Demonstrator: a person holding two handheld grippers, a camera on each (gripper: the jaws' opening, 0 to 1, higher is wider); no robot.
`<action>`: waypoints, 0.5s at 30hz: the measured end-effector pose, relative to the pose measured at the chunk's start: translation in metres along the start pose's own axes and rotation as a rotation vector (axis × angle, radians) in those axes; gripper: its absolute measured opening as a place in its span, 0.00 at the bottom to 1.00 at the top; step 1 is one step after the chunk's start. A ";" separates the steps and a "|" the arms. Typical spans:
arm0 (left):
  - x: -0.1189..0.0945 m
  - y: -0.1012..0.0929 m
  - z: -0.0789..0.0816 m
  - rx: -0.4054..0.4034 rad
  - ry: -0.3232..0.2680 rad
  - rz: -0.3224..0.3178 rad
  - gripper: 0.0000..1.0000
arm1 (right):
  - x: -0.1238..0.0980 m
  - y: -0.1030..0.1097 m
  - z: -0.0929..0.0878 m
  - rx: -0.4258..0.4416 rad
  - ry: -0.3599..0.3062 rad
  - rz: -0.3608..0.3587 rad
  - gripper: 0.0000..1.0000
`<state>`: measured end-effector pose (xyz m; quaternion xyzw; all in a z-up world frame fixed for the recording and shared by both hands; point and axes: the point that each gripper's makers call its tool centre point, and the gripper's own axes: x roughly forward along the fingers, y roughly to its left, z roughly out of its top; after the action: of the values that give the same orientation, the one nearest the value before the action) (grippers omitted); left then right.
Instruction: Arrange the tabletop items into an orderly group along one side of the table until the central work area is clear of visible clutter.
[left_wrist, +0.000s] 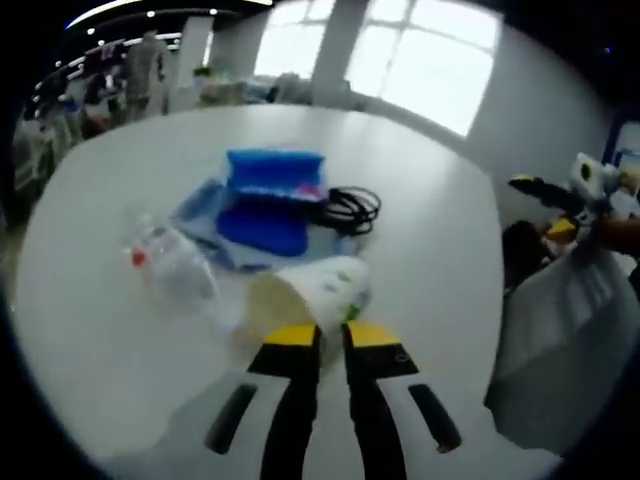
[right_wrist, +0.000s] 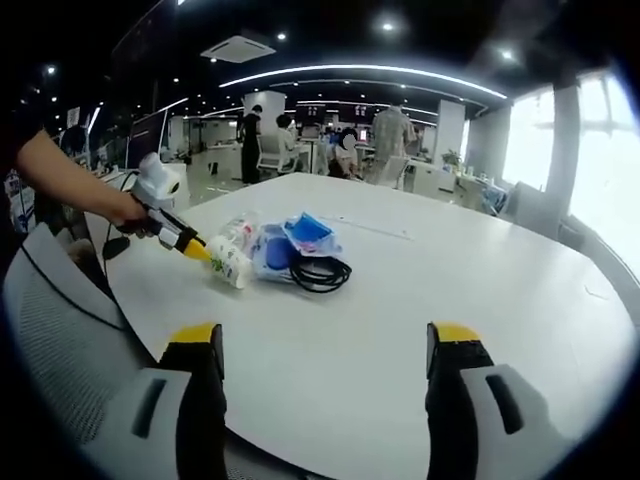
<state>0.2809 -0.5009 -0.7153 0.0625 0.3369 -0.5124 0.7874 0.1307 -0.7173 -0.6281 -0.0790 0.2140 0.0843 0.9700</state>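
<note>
A white paper cup (left_wrist: 318, 288) lies on its side on the round white table (left_wrist: 430, 270). My left gripper (left_wrist: 331, 336) is shut on the cup's near wall. Beyond the cup lie a clear plastic bottle (left_wrist: 172, 264) with a red cap, a blue pouch (left_wrist: 268, 198) on a blue cloth, and a coiled black cable (left_wrist: 350, 208). In the right gripper view, a hand holds the left gripper (right_wrist: 198, 249) against the cup (right_wrist: 229, 262), beside the blue pouch (right_wrist: 305, 233) and the cable (right_wrist: 320, 273). My right gripper (right_wrist: 325, 345) is open over the near table edge, holding nothing.
A grey mesh chair (right_wrist: 60, 330) stands at the table's near left edge, and a chair back (left_wrist: 565, 320) at the right. The right gripper (left_wrist: 545, 190) shows at the far right. Desks and people (right_wrist: 390, 130) stand far behind the table (right_wrist: 480, 280).
</note>
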 end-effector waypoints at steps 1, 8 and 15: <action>0.000 -0.002 0.001 0.008 -0.003 -0.005 0.06 | 0.000 0.000 0.000 0.000 -0.001 -0.001 0.83; 0.000 -0.014 0.006 0.060 -0.012 -0.019 0.00 | 0.000 0.000 0.001 -0.005 -0.005 -0.002 0.82; -0.003 -0.025 0.015 0.108 -0.006 -0.038 0.00 | -0.001 0.001 0.003 -0.010 -0.013 -0.001 0.82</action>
<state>0.2661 -0.5164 -0.6962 0.0968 0.3076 -0.5448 0.7741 0.1310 -0.7159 -0.6254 -0.0834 0.2073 0.0853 0.9710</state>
